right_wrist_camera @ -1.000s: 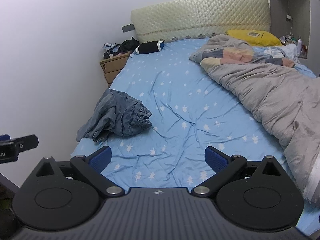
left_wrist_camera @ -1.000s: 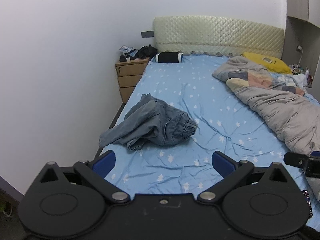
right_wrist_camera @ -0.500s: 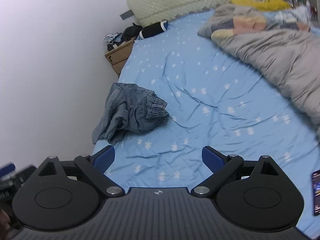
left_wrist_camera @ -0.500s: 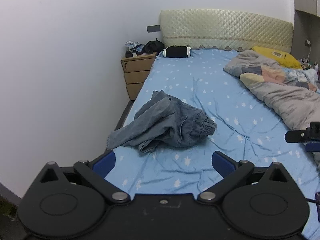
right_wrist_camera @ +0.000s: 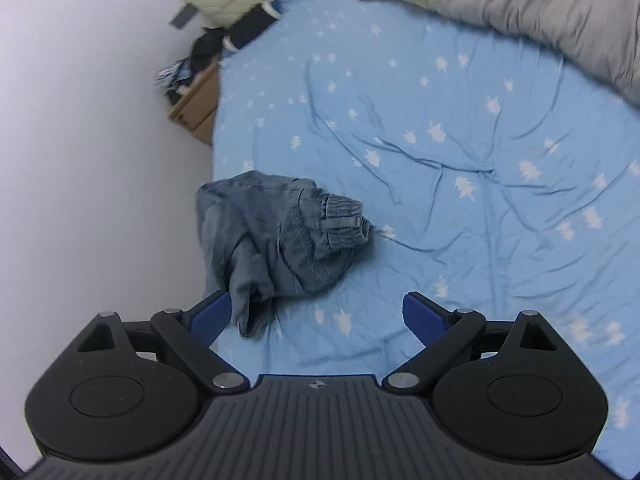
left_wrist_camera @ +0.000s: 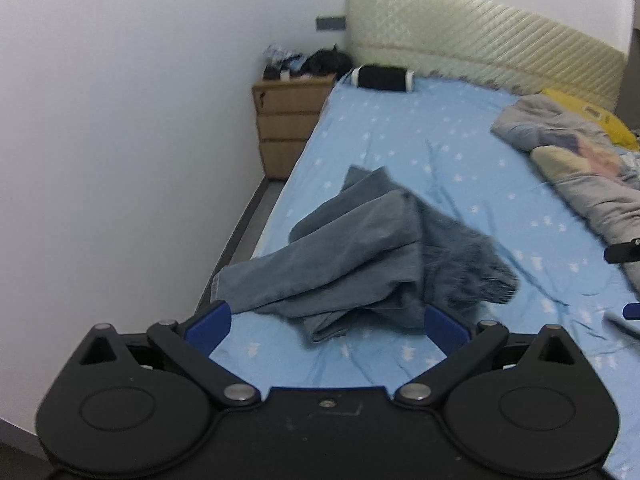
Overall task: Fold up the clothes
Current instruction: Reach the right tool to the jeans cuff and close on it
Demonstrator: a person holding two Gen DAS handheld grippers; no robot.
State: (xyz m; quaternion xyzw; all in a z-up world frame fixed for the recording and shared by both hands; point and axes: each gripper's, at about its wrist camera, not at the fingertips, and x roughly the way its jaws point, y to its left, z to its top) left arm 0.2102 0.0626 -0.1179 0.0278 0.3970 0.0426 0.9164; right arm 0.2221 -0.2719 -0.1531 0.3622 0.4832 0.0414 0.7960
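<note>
A crumpled pair of blue-grey denim trousers (left_wrist_camera: 360, 248) lies in a heap near the left edge of the bed with the blue star-print sheet (left_wrist_camera: 420, 152). It also shows in the right wrist view (right_wrist_camera: 280, 236), with an elastic cuff on its right side. My left gripper (left_wrist_camera: 326, 326) is open and empty, just short of the heap. My right gripper (right_wrist_camera: 316, 316) is open and empty, above the heap's near end, with its left finger (right_wrist_camera: 210, 316) beside the cloth.
A grey quilt (left_wrist_camera: 588, 184) covers the right side of the bed, also in the right wrist view (right_wrist_camera: 532, 8). A wooden nightstand (left_wrist_camera: 292, 120) stands at the left by the white wall. A black roll (left_wrist_camera: 380, 78) lies by the padded headboard (left_wrist_camera: 480, 56).
Both grippers have moved forward and left toward the trousers, which now look larger. The right gripper has tilted down over the bed. Both stay open.
</note>
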